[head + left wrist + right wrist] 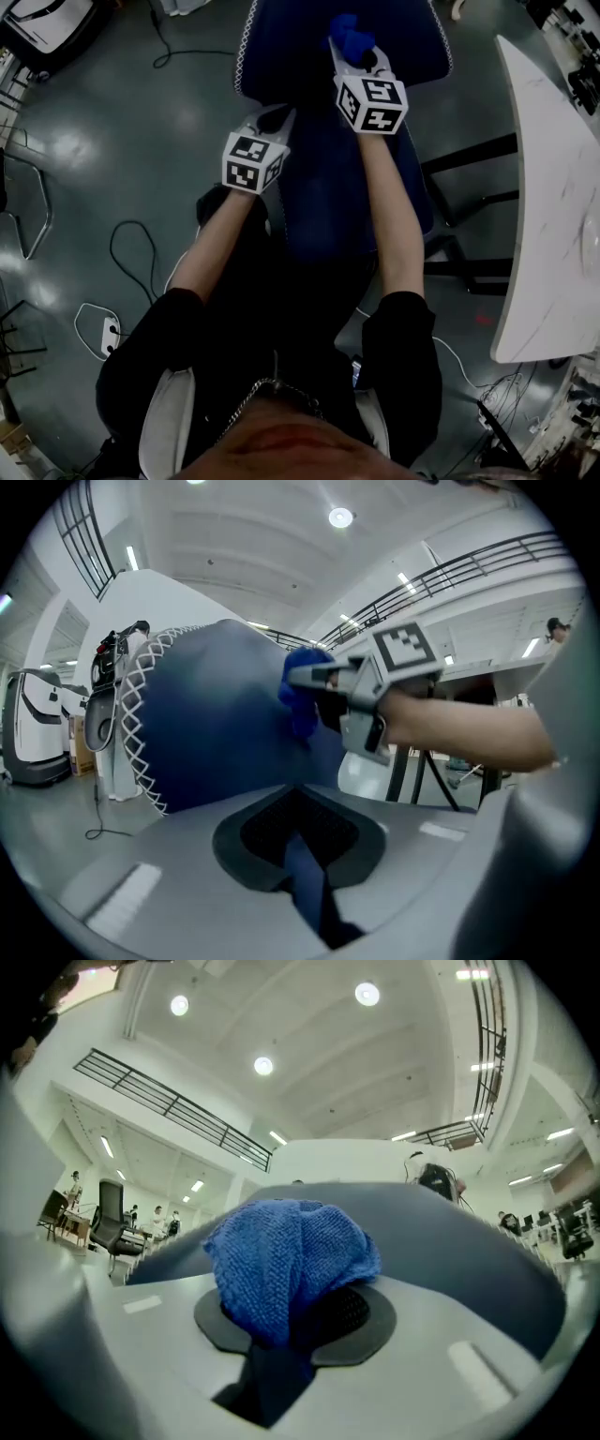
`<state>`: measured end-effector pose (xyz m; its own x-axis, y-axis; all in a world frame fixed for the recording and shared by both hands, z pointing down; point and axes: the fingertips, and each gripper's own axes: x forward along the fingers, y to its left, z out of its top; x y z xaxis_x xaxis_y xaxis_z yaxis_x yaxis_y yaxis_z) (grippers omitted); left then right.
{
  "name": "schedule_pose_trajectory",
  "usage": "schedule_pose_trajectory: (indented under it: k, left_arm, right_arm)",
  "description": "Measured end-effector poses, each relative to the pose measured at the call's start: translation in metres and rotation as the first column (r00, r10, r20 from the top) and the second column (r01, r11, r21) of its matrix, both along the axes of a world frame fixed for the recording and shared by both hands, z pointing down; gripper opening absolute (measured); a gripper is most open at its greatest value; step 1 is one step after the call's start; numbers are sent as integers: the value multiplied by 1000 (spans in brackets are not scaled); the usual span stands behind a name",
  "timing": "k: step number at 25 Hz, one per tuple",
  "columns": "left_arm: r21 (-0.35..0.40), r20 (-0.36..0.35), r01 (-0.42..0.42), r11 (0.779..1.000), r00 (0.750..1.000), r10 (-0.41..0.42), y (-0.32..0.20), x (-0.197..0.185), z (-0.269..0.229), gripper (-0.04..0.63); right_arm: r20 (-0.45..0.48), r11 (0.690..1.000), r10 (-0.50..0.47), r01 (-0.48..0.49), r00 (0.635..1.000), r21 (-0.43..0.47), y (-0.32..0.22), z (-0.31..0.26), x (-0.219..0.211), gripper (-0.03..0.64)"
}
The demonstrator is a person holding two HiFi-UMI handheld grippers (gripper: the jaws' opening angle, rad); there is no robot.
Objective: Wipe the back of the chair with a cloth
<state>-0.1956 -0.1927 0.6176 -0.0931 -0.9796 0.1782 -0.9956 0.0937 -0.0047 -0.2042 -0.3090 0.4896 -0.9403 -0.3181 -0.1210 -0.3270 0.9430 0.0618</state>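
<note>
head view dim and underexposed, soft glare patches on floor (84,131), chair (328,187) near black. gripper views bright, lit from ceiling lights (367,994). heavy fisheye, dark vignette at corners. near foreground soft, cloth (281,1260) weave sharp.

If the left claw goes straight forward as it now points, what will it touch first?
Probably the blue chair back, directly ahead of the left claw. The right claw with the cloth sits higher, off that line. The remaining gap is unclear.
</note>
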Motion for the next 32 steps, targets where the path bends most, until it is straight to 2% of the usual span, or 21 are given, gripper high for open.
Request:
schedule_pose_trajectory:
  k: [4,8,13,19,25,29,32]
  left_arm:
    - [0,-6,13,1000,1000,-13,4,-2,1,11]
    - [-13,7,30,999,1000,-30,6,-6,4,11]
    - [-17,8,39,999,999,-39,9,-12,5,11]
    - [-20,4,42,999,999,-42,12,-15,6,11]
    - [-12,-10,37,999,999,-37,10,-13,6,11]
    - [-4,-28,36,999,999,-36,7,-9,6,11]
    - [5,-33,34,999,999,-34,5,-6,5,11]
  right_arm:
    - [60,997,-35,31,998,74,8,-78,-22,112]
    - [31,984,-57,51,998,168,17,-116,-49,114]
    - [26,988,-43,39,999,152,13,-125,-63,114]
    - [-10,988,-35,36,999,151,21,-93,-59,112]
    - [-43,997,-37,40,998,69,23,-41,-49,112]
    - [-115,997,-28,36,993,68,25,6,-43,112]
    - [-153,999,-36,41,988,33,24,38,-37,112]
